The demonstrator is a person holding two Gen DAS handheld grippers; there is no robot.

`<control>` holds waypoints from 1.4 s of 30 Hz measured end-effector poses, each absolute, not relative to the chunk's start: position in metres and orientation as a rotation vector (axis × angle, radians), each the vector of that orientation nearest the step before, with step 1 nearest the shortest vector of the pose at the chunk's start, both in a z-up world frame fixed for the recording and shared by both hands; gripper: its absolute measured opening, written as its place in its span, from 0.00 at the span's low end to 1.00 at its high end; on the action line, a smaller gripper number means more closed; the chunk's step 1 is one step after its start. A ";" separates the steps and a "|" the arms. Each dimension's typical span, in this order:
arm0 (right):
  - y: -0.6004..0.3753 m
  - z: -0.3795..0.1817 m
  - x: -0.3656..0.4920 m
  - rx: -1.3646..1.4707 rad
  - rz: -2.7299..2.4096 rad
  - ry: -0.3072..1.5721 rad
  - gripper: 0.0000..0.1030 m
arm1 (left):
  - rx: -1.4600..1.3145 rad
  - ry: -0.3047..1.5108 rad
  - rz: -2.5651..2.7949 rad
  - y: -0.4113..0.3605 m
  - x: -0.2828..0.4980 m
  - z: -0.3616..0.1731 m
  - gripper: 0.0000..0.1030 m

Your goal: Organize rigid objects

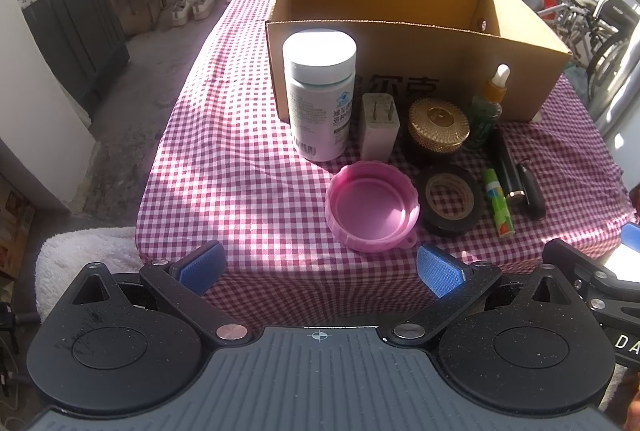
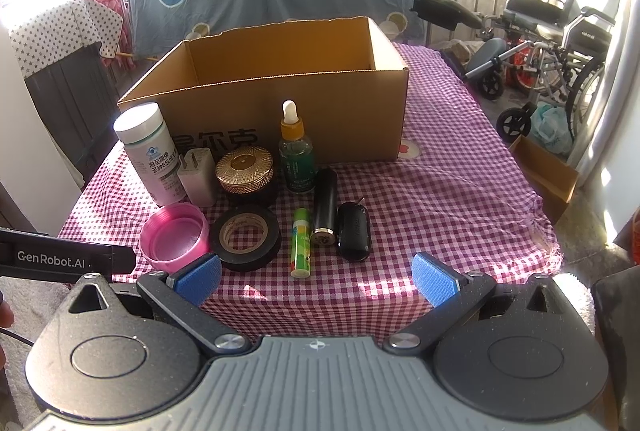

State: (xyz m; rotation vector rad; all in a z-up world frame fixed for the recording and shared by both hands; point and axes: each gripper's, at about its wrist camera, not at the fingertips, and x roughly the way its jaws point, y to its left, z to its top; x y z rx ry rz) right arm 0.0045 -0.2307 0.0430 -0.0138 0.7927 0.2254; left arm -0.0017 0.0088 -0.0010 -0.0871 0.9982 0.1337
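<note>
An open cardboard box [image 1: 424,43] [image 2: 352,107] stands at the back of a checked table. In front of it stand a white pill bottle [image 1: 320,99] [image 2: 150,151], a white plug adapter [image 1: 379,127] [image 2: 197,175], a gold-lidded jar [image 1: 438,127] [image 2: 246,171] and a green dropper bottle [image 1: 490,107] [image 2: 295,151]. Nearer lie a pink lid [image 1: 372,207] [image 2: 174,237], a black tape roll [image 1: 450,199] [image 2: 246,237], a green lip balm [image 1: 497,203] [image 2: 301,243], a black tube [image 1: 505,167] [image 2: 324,207] and a black key fob [image 1: 532,189] [image 2: 353,231]. My left gripper [image 1: 320,267] and right gripper [image 2: 316,279] are open and empty at the table's near edge.
The checked tablecloth [image 2: 460,199] drapes over the table edges. Wheelchairs [image 2: 560,43] and a small cardboard box [image 2: 544,175] stand on the floor to the right. A dark cabinet [image 1: 76,31] stands to the left, a white fluffy cloth [image 1: 80,255] below the near left corner.
</note>
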 end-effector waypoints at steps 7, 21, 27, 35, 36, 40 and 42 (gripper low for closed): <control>-0.232 0.043 0.005 -0.013 0.222 0.789 1.00 | -0.085 0.998 0.136 0.009 -0.002 -0.001 1.00; -0.248 0.049 0.008 0.058 0.189 0.732 1.00 | -0.089 0.929 0.051 0.011 0.002 -0.003 1.00; -0.261 0.047 0.011 0.115 0.185 0.704 1.00 | -0.055 0.865 -0.097 -0.003 0.005 -0.006 0.99; -0.285 0.035 0.028 0.205 0.177 0.711 1.00 | 0.008 0.766 -0.273 -0.036 0.013 -0.005 0.99; -0.287 0.034 0.031 0.215 0.179 0.707 1.00 | 0.021 0.765 -0.290 -0.040 0.016 -0.006 0.98; -0.298 0.025 0.044 0.263 0.189 0.714 0.93 | 0.072 0.768 -0.355 -0.062 0.027 -0.011 0.97; -0.302 0.020 0.050 0.281 0.196 0.726 0.88 | 0.087 0.775 -0.389 -0.070 0.030 -0.013 0.97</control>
